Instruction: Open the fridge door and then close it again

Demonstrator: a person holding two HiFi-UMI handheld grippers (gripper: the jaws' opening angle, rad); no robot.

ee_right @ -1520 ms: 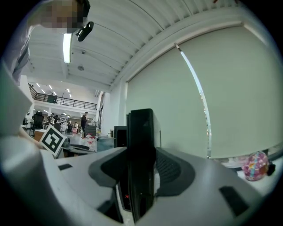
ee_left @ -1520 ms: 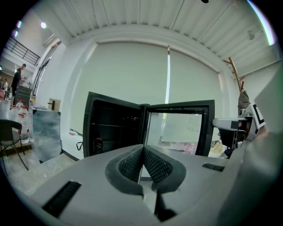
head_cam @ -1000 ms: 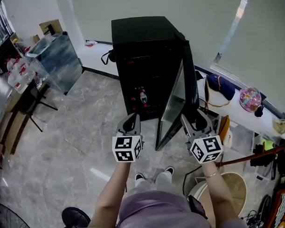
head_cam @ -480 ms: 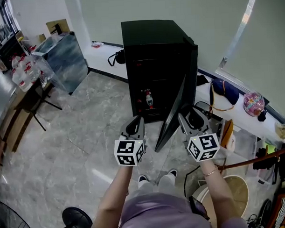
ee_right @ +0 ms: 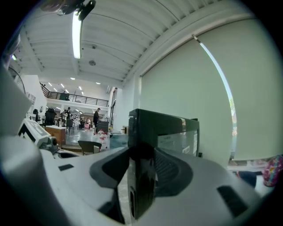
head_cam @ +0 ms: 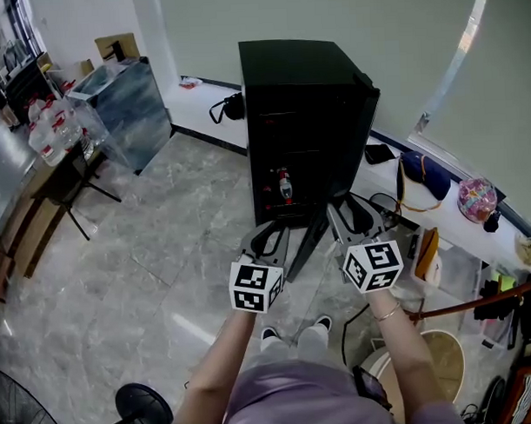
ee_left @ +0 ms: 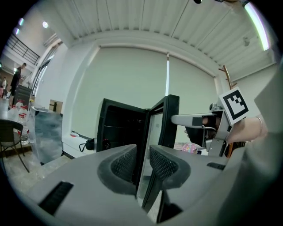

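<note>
A black fridge (head_cam: 305, 101) stands ahead with its glass door (head_cam: 322, 226) swung out towards me, hinged on the right. My right gripper (head_cam: 351, 214) is shut on the door's free edge (ee_right: 140, 176), which fills the space between its pads; these jaws have just been closing. My left gripper (head_cam: 268, 241) hovers left of the door, apart from it. Its jaws have just been opening and show a narrow gap (ee_left: 142, 161) with nothing in it. Through that gap the fridge's dark inside (ee_left: 117, 128) and the door (ee_left: 161, 119) show beyond. A red bottle (head_cam: 284, 184) stands inside the fridge.
A low white ledge (head_cam: 439, 214) runs along the wall at the right with a dark bag (head_cam: 421, 171) and a pink thing (head_cam: 476, 198). A blue-grey cabinet (head_cam: 127, 103) and water bottles (head_cam: 50, 136) stand at the left. A fan base (head_cam: 142, 404) lies near my feet (head_cam: 291, 332).
The door has swung leftward towards the fridge, with the right gripper going along on its edge. The left gripper's jaws have parted a little.
</note>
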